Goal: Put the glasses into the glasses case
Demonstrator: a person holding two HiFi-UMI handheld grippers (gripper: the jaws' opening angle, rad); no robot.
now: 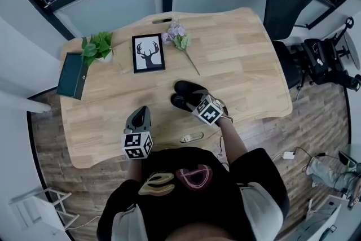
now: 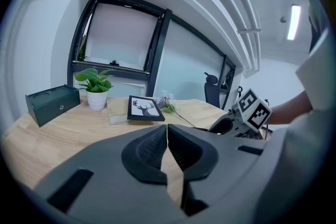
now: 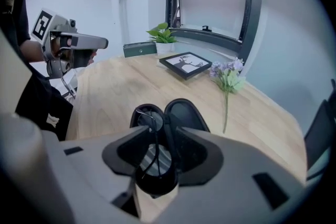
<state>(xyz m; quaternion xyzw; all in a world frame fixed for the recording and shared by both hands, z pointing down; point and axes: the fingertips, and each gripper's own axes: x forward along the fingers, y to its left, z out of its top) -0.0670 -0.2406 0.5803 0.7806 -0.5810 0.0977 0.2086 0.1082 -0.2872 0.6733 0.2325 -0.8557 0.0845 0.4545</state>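
A black glasses case [image 1: 186, 89] lies open on the wooden table [image 1: 248, 59], just in front of the person. In the right gripper view the glasses [image 3: 156, 159] rest in the case's near half [image 3: 148, 114], with the lid [image 3: 185, 115] tipped back to the right. My right gripper [image 3: 164, 136] hovers over them, pointing steeply down. Its jaws are open and the pads press on nothing. In the head view it sits at the case's near edge [image 1: 195, 100]. My left gripper [image 1: 141, 112] hangs to the left of the case, over bare table. Its jaws [image 2: 167, 131] are shut and empty.
At the table's far side stand a dark green box [image 1: 72, 75], a potted plant [image 1: 97, 48], a framed deer picture [image 1: 148, 53] and a sprig of purple flowers [image 1: 180, 42]. A small pale object [image 1: 192, 136] lies at the front edge. An office chair [image 1: 285, 8] stands at the right.
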